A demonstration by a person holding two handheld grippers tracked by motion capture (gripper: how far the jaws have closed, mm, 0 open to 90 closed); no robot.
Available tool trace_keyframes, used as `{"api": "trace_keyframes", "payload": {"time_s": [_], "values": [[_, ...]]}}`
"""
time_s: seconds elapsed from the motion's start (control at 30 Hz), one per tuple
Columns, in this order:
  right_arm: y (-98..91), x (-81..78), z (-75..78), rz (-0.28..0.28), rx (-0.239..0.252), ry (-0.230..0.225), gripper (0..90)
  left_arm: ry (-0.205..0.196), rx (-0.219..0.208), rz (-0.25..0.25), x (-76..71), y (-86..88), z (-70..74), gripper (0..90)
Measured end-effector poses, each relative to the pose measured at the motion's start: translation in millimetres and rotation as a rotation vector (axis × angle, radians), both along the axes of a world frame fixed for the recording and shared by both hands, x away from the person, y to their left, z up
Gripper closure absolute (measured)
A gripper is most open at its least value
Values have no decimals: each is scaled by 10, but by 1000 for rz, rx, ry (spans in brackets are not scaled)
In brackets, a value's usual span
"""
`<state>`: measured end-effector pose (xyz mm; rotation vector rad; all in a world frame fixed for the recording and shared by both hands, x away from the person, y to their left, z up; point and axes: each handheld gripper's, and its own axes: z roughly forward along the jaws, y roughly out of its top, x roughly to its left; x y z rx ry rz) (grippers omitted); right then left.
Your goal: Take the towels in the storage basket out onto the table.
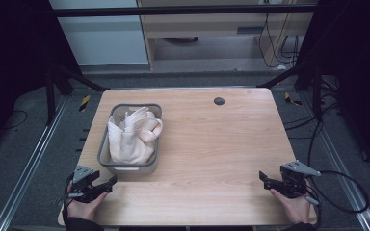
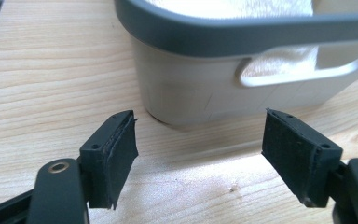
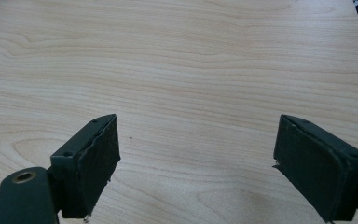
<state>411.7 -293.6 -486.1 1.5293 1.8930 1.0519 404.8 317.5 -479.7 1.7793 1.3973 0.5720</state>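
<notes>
L tongs (image 1: pixel 107 183) sit wide open, nothing held, right in front of the basket (image 2: pixel 191 93); its near wall and handle slot are just ahead of the jaws. Cloth (image 1: pixel 132 134), pale and bunched, fills the basket, up and beyond the L tongs. R tongs (image 1: pixel 266 180) also wide open, empty, well apart from the basket over bare table (image 3: pixel 191 70).

Prob. next: lift L tongs over the rim, come down on a raised fold, pinch one layer only. Bring R tongs across to brace the basket.

Hard to tell: how many cloths, what's under them. Basket's far rim cut off in left gripper view.
</notes>
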Motion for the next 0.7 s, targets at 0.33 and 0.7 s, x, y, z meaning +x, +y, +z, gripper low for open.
{"api": "trace_keyframes", "payload": {"time_s": [0.33,0.7], "values": [[31,-5,-5,15,-25,-2,135,-77,-44,-12,-58,8,166,234],[41,-1,-24,33,-39,-20,143,-110,-73,-39,-66,-37,331,228]]}}
